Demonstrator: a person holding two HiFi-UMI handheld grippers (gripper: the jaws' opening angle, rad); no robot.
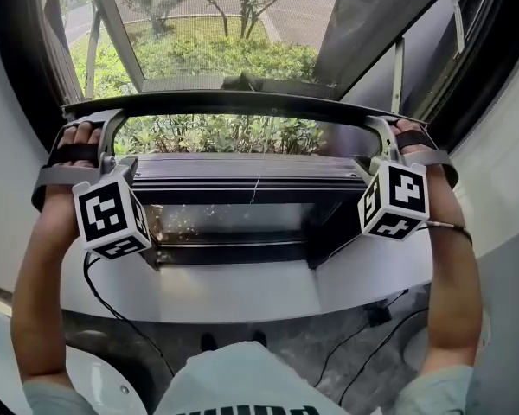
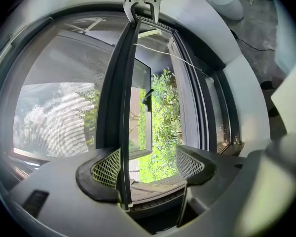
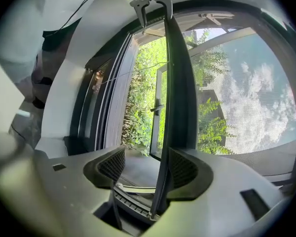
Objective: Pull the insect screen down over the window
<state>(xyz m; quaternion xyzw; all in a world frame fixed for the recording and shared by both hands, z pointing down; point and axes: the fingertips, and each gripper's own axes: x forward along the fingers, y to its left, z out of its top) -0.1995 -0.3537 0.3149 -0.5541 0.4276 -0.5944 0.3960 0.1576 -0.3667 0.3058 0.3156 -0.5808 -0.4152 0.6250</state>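
The insect screen (image 1: 225, 33) hangs partway down the window, with its dark bottom bar (image 1: 242, 104) level across the opening. An uncovered strip of greenery (image 1: 216, 134) shows between the bar and the lower window frame (image 1: 242, 175). The left gripper (image 1: 104, 130) sits at the bar's left end and the right gripper (image 1: 379, 132) at its right end. In each gripper view the jaws stand well apart, with the bar running between them. It lies against only one pad (image 2: 107, 168) of the left gripper (image 2: 148, 164) and one pad (image 3: 181, 169) of the right gripper (image 3: 147, 164), leaving a clear gap to the other pad. A white sill (image 1: 242, 294) curves below the frame, and cables (image 1: 112, 309) trail beneath it. Outside, an open window sash (image 2: 140, 112) stands clear of the bar. The screen's top is cut off by the picture edge, and in the head view the grippers cover the bar's ends.
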